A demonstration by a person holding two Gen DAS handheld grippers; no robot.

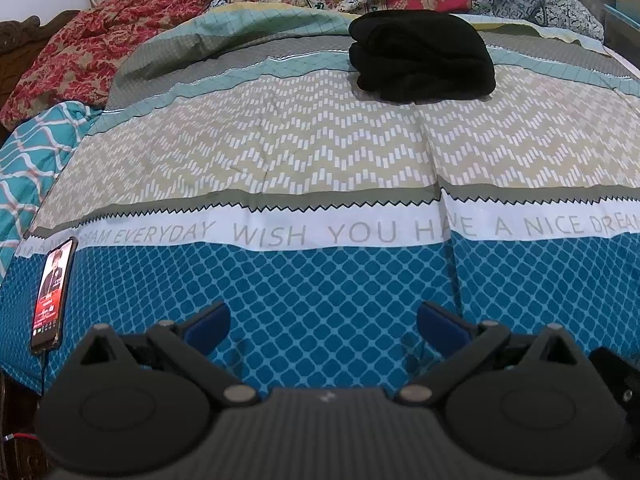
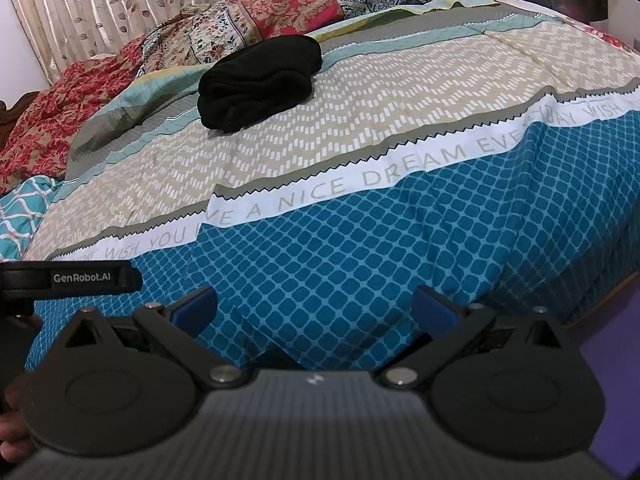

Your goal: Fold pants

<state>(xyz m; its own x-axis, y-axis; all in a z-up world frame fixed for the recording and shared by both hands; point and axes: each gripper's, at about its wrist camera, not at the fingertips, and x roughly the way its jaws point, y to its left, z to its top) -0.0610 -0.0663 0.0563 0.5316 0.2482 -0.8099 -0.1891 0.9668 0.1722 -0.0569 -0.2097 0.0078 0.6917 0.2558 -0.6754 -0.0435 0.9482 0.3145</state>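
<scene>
Two tools: left tool (image 1: 323,322) and right tool (image 2: 314,307), jaws wide apart, both empty, above the bedspread (image 1: 320,272). One phone (image 1: 52,294) (screen lit). One pair of black pants (image 1: 420,56), folded into a thick bundle, far across the bed.

Black tongs (image 1: 323,320), blue fingertips (image 2: 434,307)

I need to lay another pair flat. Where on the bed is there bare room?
Free: the beige zigzag band and blue lattice between the folded black pants and both open claws. Crowded: the phone at the left edge, and rumpled floral bedding at the far side.
</scene>
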